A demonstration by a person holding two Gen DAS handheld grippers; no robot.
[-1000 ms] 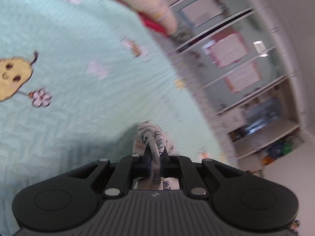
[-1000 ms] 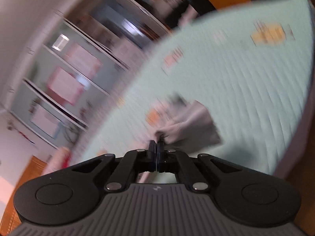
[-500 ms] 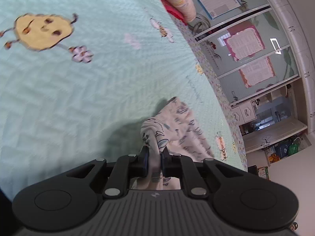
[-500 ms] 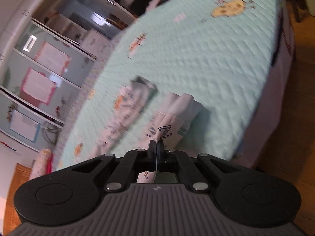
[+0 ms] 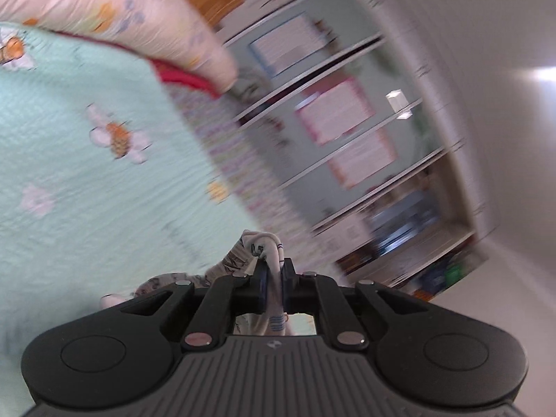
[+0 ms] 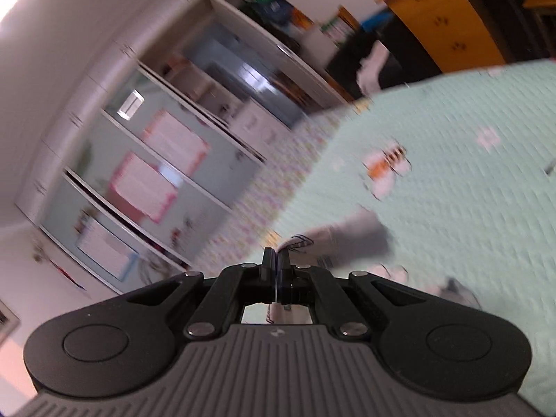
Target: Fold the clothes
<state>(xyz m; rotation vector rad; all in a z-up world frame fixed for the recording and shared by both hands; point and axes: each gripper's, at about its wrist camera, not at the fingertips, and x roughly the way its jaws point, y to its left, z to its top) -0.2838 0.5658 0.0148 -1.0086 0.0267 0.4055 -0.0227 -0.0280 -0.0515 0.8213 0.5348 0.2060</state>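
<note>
A small white garment (image 5: 259,248) with a dark printed pattern is bunched between the fingers of my left gripper (image 5: 274,272), which is shut on it above the mint quilted bed cover (image 5: 69,160). The rest of the cloth trails down to the left under the gripper body. In the right wrist view my right gripper (image 6: 277,266) is shut on an edge of the same garment (image 6: 351,239), which hangs blurred to the right over the bed cover (image 6: 469,191). Both views are motion-blurred.
A pink patterned pillow (image 5: 114,10) over a red sheet edge (image 5: 184,80) lies at the head of the bed. Wardrobe doors with pink posters (image 5: 333,111) stand beyond the bed. A wooden dresser (image 6: 448,14) is at the far right.
Both grippers have lifted and tilted up with the garment; the views now show more wall and wardrobe and less bed. The cloth hangs shorter in front of the fingers.
</note>
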